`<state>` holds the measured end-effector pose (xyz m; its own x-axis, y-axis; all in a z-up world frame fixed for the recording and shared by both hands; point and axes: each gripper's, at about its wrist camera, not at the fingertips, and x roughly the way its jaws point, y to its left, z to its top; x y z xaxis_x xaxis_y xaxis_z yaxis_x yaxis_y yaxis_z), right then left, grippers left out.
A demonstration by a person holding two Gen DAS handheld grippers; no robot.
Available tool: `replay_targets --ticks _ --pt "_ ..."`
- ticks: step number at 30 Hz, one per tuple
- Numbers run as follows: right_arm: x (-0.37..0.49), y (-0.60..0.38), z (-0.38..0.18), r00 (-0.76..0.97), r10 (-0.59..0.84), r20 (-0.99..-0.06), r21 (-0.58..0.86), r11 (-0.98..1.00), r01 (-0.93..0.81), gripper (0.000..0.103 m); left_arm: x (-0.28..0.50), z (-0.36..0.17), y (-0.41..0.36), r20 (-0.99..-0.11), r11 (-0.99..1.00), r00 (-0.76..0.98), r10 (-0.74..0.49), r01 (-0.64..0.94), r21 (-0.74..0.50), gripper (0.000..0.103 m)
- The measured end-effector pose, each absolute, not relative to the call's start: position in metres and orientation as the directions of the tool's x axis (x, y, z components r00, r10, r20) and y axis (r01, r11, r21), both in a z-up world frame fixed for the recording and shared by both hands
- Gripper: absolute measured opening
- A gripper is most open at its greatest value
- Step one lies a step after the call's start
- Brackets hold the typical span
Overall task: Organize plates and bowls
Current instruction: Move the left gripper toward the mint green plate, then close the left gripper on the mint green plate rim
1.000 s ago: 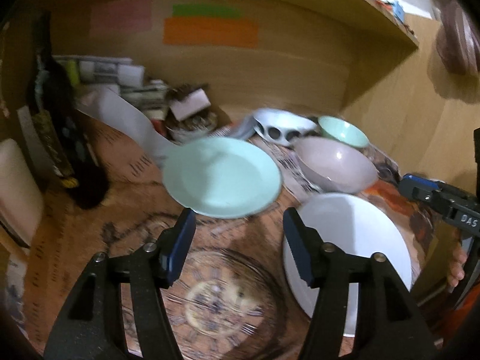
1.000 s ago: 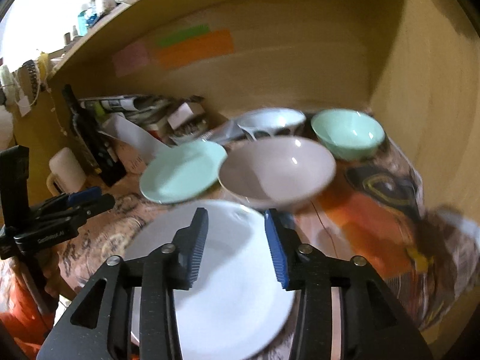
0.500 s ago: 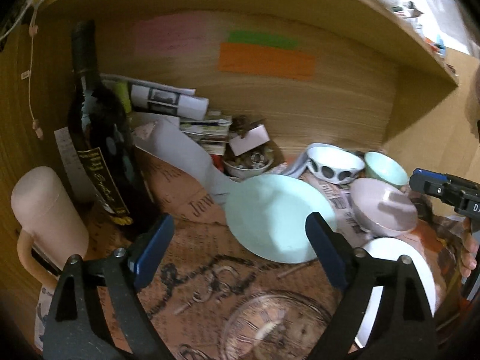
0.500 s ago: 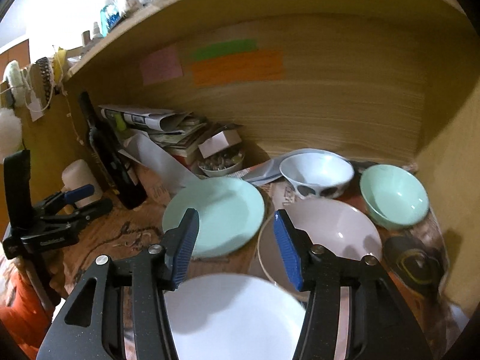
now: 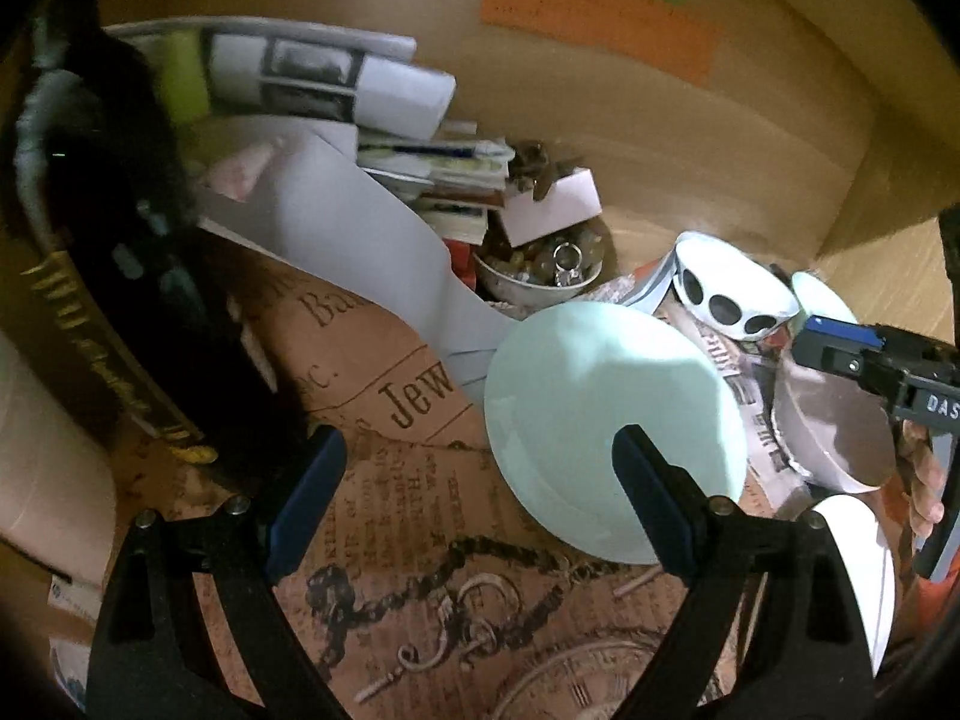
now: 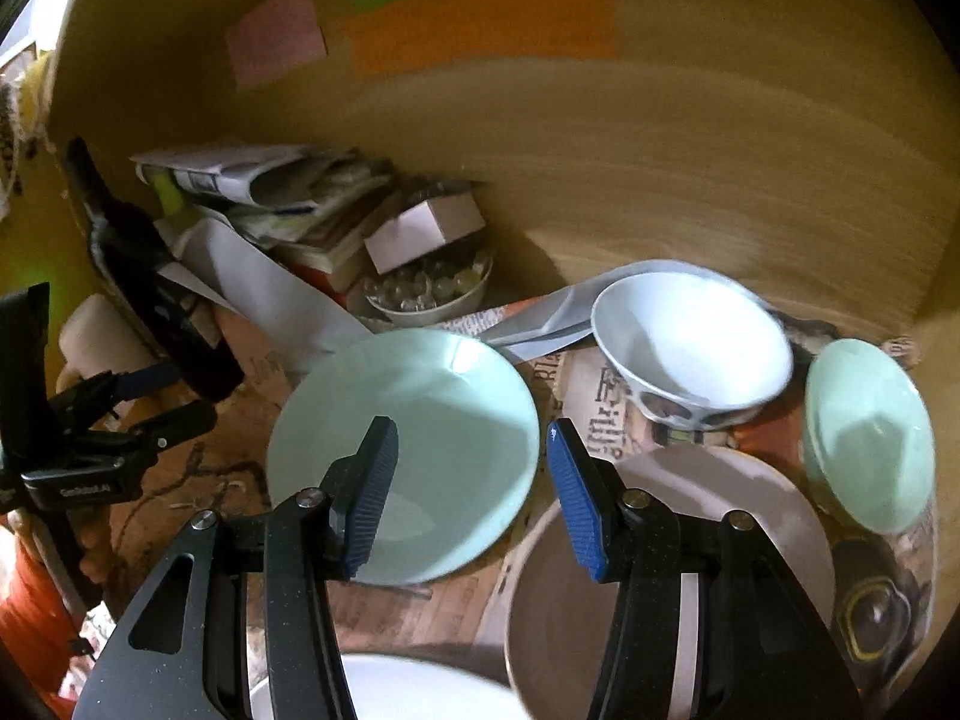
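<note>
1. Left gripper [image 5: 474, 498] just spread its jaws wide, nothing between them, hovering over the printed tablecloth [image 5: 384, 498].
2. Right gripper [image 6: 471, 495] has also been opening a bit, empty, above the mint plate [image 6: 420, 420].
3. Grey bowl [image 6: 720, 492], spotted bowl [image 6: 690, 342] and mint bowl [image 6: 870, 438] sit to the plate's right; the white plate [image 6: 396, 690] is nearest.

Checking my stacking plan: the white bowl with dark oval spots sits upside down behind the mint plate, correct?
Not quite. The white bowl with dark oval spots sits upright, its hollow open to the right wrist view. It does lie behind the mint plate, as you say.
</note>
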<state>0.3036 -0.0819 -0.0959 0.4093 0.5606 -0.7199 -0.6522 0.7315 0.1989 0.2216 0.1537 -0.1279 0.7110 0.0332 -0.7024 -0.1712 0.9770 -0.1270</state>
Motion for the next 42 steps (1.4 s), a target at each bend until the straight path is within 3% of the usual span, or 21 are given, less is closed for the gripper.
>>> replay_targets --ticks 5,9,13,18,22,27,31,34,42 --pt "0.327 -0.068 -0.109 0.364 0.530 -0.766 0.200 0.734 -0.649 0.048 0.238 -0.140 0.156 -0.731 0.979 0.683 0.012 -0.158 -0.131 0.091" --pt "0.354 -0.062 -0.123 0.279 0.541 -0.793 0.284 0.734 -0.616 0.048 0.246 -0.150 0.156 -0.763 0.980 0.646 0.011 -0.160 -0.121 0.091" --pt "0.358 -0.049 -0.137 0.271 0.471 -0.839 0.212 0.743 -0.635 0.048 0.250 -0.159 0.157 -0.770 0.981 0.638 0.002 -0.149 -0.121 0.090" --pt "0.357 -0.041 -0.145 0.245 0.428 -0.870 0.185 0.744 -0.642 0.048 0.256 -0.170 0.160 -0.786 0.979 0.617 -0.040 -0.133 -0.154 0.067" --pt "0.357 -0.037 -0.149 0.237 0.386 -0.891 0.156 0.753 -0.640 0.043 0.257 -0.176 0.155 -0.786 0.982 0.616 -0.043 -0.119 -0.148 0.061" --pt "0.353 -0.022 -0.153 0.232 0.351 -0.907 0.117 0.740 -0.662 0.037 0.260 -0.180 0.147 -0.798 0.983 0.593 -0.108 -0.056 -0.175 0.031" --pt "0.352 -0.018 -0.155 0.235 0.346 -0.908 0.113 0.742 -0.660 0.033 0.260 -0.181 0.143 -0.802 0.980 0.582 -0.135 -0.038 -0.193 0.024" --pt "0.358 -0.021 -0.155 0.226 0.356 -0.907 0.126 0.740 -0.661 0.027 0.259 -0.181 0.142 -0.805 0.982 0.580 -0.122 -0.047 -0.183 0.023" --pt "0.336 -0.012 -0.153 0.184 0.372 -0.910 0.139 0.691 -0.709 0.027 0.246 -0.175 0.162 -0.808 0.979 0.585 -0.073 -0.115 -0.171 0.023"
